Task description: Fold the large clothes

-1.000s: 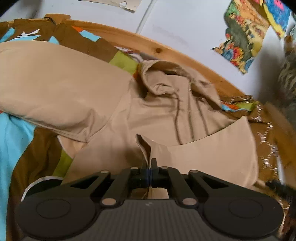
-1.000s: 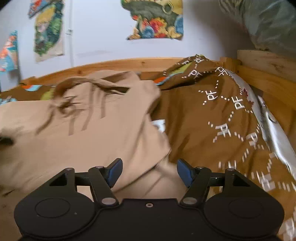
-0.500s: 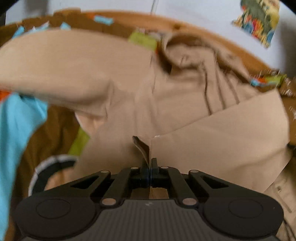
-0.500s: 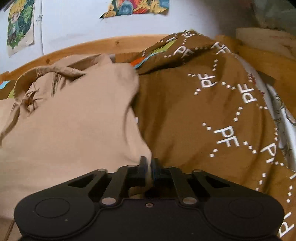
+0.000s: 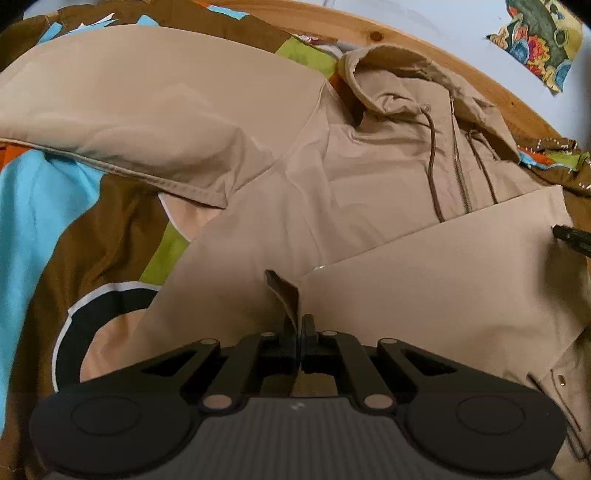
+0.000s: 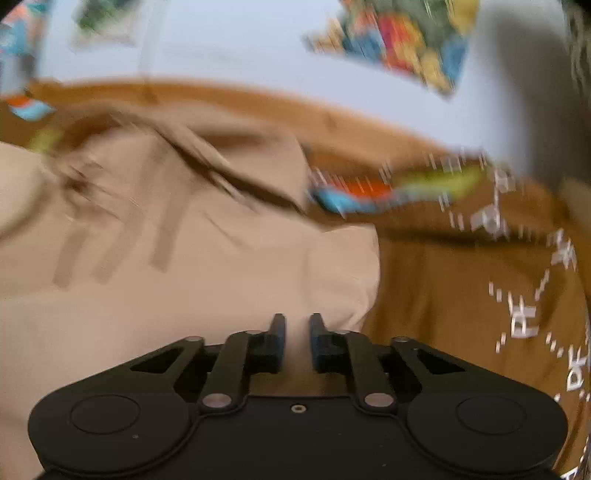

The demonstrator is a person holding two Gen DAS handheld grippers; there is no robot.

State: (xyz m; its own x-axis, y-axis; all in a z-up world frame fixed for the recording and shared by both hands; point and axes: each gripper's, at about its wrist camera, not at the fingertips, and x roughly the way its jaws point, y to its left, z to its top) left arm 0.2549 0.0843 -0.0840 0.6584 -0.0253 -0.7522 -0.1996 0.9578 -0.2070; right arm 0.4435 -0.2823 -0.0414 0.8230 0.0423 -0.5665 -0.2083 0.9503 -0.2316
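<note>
Both wrist views low, close, sharing jacket (image 5: 369, 177).

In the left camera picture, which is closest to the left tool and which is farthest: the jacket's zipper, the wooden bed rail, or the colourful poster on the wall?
From the left tool, which pinches the jacket:
1. The zipper, ahead and to the right, on the jacket's chest.
2. The wooden bed rail, behind the jacket's hood.
3. The colourful poster, on the wall at top right.

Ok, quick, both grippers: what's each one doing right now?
Left gripper: shut on the beige jacket hem.
Right gripper: narrowly open, jacket fabric between the jaws.
</note>
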